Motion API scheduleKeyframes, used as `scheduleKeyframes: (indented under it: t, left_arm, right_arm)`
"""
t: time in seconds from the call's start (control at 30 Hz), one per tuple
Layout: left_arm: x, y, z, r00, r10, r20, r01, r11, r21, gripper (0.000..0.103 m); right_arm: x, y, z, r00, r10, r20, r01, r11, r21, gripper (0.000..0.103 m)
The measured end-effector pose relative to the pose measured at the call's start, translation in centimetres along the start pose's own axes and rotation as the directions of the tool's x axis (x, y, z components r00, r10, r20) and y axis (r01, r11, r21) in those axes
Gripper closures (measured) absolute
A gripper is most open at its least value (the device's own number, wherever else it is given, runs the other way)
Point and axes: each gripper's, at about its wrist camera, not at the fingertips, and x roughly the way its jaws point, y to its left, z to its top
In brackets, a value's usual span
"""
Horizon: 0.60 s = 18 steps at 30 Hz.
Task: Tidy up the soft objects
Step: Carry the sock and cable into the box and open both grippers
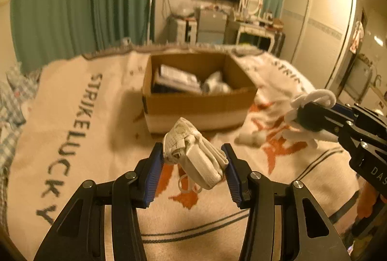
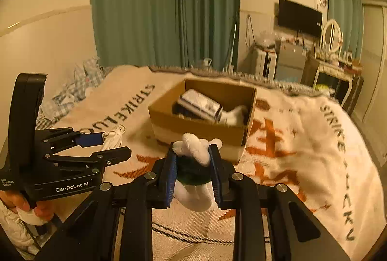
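Observation:
My left gripper (image 1: 193, 159) is shut on a folded white mesh cloth item (image 1: 193, 157) and holds it above the bed, in front of an open cardboard box (image 1: 198, 106). My right gripper (image 2: 193, 157) is shut on a white plush toy with a dark green middle (image 2: 196, 164), also above the bed before the box (image 2: 200, 125). The right gripper shows at the right of the left wrist view (image 1: 307, 115) holding the plush (image 1: 312, 96). The left gripper shows at the left of the right wrist view (image 2: 106, 145) with its white item (image 2: 113, 137).
The box holds flat packets (image 1: 176, 79) and a white soft item (image 1: 215, 84). A small white soft object (image 1: 251, 137) lies on the "STRIKE LUCKY" blanket (image 1: 72, 140) right of the box. A checked pillow (image 2: 72, 91) lies at the left. Curtains, TV and dresser stand behind.

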Motion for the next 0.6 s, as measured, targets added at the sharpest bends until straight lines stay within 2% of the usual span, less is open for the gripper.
scheduleKeyframes:
  t: [0.3, 0.43, 0.6]
  left_arm:
    - [-1.2, -1.6, 5.7, 0.993, -0.013, 0.121, 0.007, 0.999, 0.050, 0.056]
    - [0.2, -1.9, 8.5, 0.988, -0.002, 0.158, -0.009, 0.997, 0.071, 0.056]
    - [3.7, -1.3, 11.6, 0.987, 0.010, 0.163, -0.021, 0.997, 0.071, 0.056]
  right_arm:
    - [-0.6, -1.1, 5.6, 0.996, -0.005, 0.094, 0.008, 0.999, -0.035, 0.078]
    - [0.4, -2.1, 8.3, 0.991, -0.017, 0.131, 0.022, 0.999, -0.040, 0.078]
    - [3.1, -3.5, 11.3, 0.989, -0.021, 0.144, 0.027, 0.999, -0.043, 0.078]
